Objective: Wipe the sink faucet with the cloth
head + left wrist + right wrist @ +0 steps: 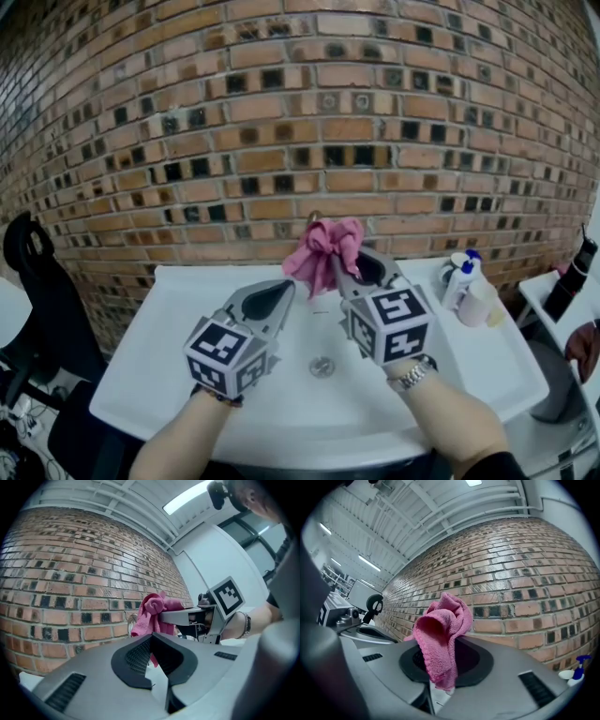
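A pink cloth (324,247) is bunched in my right gripper (337,269), which is shut on it and holds it up in front of the brick wall over the back of the white sink (169,347). In the right gripper view the cloth (441,629) drapes over the jaws. The faucet (314,217) is almost wholly hidden behind the cloth; in the left gripper view a bit of its chrome (131,619) shows just left of the cloth (152,612). My left gripper (282,293) is shut and empty, level beside the right one, a little short of the cloth.
The drain (322,366) lies in the basin below both grippers. White bottles and a blue-capped sprayer (461,279) stand on the sink's right rim. A black chair (37,281) is at the left, and a small white table with a dark bottle (572,277) at the right.
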A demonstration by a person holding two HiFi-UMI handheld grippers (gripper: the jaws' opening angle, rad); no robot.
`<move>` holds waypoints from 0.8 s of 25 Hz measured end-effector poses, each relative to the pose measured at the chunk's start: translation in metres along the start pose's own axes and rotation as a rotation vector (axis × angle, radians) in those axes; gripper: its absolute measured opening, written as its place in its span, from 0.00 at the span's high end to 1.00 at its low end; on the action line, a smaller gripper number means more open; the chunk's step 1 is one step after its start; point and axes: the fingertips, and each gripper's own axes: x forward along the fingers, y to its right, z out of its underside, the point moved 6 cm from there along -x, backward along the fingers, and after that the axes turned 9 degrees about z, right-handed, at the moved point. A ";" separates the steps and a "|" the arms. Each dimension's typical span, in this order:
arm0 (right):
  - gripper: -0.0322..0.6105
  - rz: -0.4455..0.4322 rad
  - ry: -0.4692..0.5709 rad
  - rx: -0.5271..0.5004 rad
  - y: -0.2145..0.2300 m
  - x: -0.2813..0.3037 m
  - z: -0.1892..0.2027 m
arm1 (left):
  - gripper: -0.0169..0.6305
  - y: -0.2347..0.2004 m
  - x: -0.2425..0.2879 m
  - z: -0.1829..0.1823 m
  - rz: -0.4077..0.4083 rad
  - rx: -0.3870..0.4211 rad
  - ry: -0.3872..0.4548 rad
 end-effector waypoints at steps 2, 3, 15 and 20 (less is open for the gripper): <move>0.84 -0.002 0.000 -0.002 0.001 0.008 -0.001 | 0.96 -0.008 0.006 0.000 -0.013 -0.006 -0.007; 0.84 -0.004 -0.002 -0.004 0.001 0.012 -0.001 | 0.96 -0.012 0.008 0.000 -0.024 -0.009 -0.010; 0.84 -0.001 -0.004 -0.016 0.005 0.051 -0.001 | 0.96 -0.061 0.017 0.002 -0.113 -0.060 0.009; 0.84 0.013 0.000 -0.028 0.011 0.063 -0.001 | 0.96 -0.065 0.021 0.009 -0.111 -0.083 0.018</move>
